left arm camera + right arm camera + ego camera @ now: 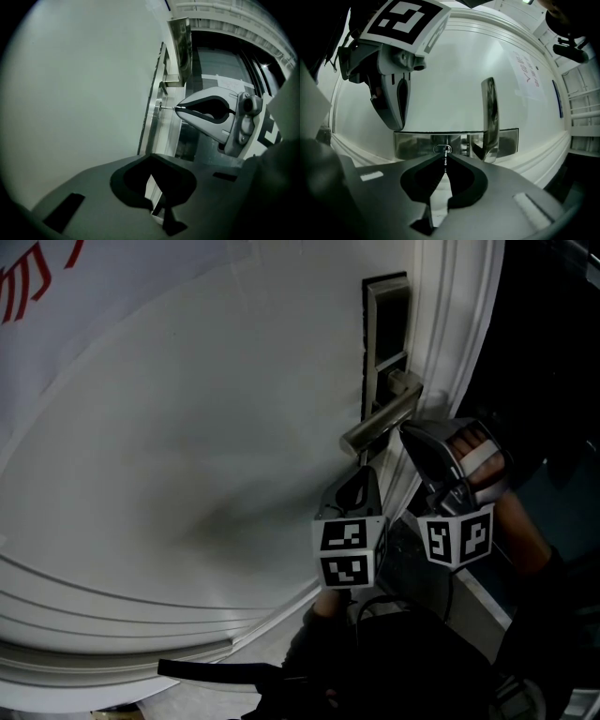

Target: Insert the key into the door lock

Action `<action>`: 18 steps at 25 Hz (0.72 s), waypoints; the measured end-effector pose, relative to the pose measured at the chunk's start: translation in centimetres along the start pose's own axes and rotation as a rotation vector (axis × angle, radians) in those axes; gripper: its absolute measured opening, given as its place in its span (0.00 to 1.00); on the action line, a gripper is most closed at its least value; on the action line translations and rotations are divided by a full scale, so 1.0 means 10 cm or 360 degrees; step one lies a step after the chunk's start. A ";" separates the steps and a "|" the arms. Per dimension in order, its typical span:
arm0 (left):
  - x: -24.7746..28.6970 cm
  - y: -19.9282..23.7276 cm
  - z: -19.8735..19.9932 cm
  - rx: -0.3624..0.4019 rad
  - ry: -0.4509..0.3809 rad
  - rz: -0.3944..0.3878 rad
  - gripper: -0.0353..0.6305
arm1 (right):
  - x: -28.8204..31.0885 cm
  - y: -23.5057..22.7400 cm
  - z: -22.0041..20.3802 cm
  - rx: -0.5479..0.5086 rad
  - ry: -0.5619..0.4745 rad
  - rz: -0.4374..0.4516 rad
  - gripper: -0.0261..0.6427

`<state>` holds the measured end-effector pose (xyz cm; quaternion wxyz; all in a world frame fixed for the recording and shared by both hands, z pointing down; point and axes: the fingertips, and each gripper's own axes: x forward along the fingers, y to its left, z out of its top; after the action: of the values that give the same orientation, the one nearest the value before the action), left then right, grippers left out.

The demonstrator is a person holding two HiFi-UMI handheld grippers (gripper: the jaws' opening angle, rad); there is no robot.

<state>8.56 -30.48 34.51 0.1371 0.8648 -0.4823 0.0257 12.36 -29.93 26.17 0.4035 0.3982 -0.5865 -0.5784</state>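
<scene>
Step in hand: insertion. Right gripper jaws are closed on the thin silver metal key, w/ tip at the oval keyhole of the brushed steel lock plate (depth unclear). Left gripper is closed, empty. Next move req.: straight axial push, alignment maintained.

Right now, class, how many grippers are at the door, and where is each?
2. The left gripper sits shut below the door handle; the right gripper holds the key at the keyhole.

Key in right claw, tip at keyhole, left claw just beside.
</scene>
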 end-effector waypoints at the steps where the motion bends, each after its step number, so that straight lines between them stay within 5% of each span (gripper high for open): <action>1: 0.00 0.00 0.00 0.0002 0.0000 -0.0002 0.05 | 0.00 0.00 0.00 0.0000 0.0001 0.0000 0.06; 18: -0.01 -0.01 -0.03 -0.0005 0.0011 -0.0013 0.05 | 0.01 0.00 0.01 -0.0013 0.0015 0.0006 0.06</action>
<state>8.58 -30.27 34.81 0.1402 0.8664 -0.4784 0.0274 12.24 -29.99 26.20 0.4089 0.3983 -0.5830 -0.5781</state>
